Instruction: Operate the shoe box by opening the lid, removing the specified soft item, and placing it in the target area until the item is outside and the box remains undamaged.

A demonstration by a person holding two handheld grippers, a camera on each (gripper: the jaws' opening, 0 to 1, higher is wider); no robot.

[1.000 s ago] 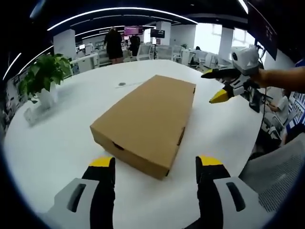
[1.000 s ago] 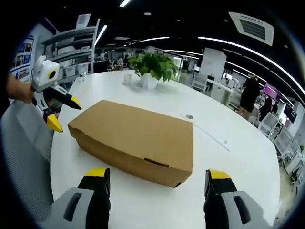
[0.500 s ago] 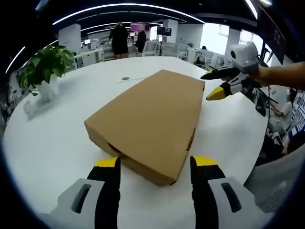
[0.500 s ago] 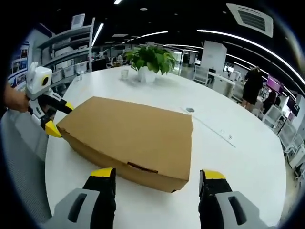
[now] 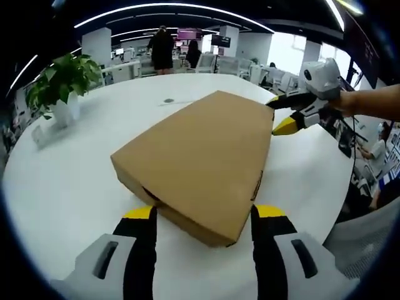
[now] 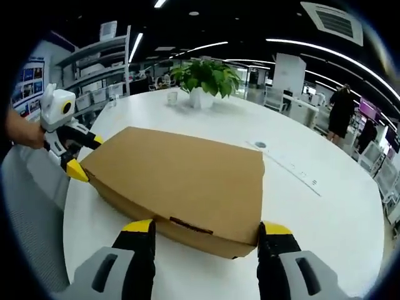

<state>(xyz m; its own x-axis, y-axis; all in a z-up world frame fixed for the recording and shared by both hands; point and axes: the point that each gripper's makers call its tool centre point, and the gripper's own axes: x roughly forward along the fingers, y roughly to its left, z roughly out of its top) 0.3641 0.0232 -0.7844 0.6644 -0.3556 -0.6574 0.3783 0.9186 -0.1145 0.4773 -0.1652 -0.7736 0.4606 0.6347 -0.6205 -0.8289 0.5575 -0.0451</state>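
Note:
A shut brown cardboard shoe box [image 5: 200,153] lies flat on the round white table [image 5: 69,187]. My left gripper [image 5: 205,215] is open, its yellow-tipped jaws standing either side of the box's near corner. In the right gripper view the same box [image 6: 181,178] fills the middle, and my right gripper [image 6: 206,228] is open with the box's near end between its jaws. The right gripper [image 5: 289,115] also comes into the left gripper view at the box's far corner. The left gripper [image 6: 76,155] likewise sits at the far left corner in the right gripper view. The box's contents are hidden.
A potted green plant [image 5: 59,84] in a white pot stands at the table's far side, seen too as a plant [image 6: 203,78] beside a small cup [image 6: 172,97]. A small dark disc [image 5: 167,100] lies on the table. A grey chair [image 6: 34,206] stands close by. People stand far behind.
Both views have closed in on the box. Its ends now sit between each gripper's jaws, where a second ago they lay ahead of the jaw tips. The box itself has not opened.

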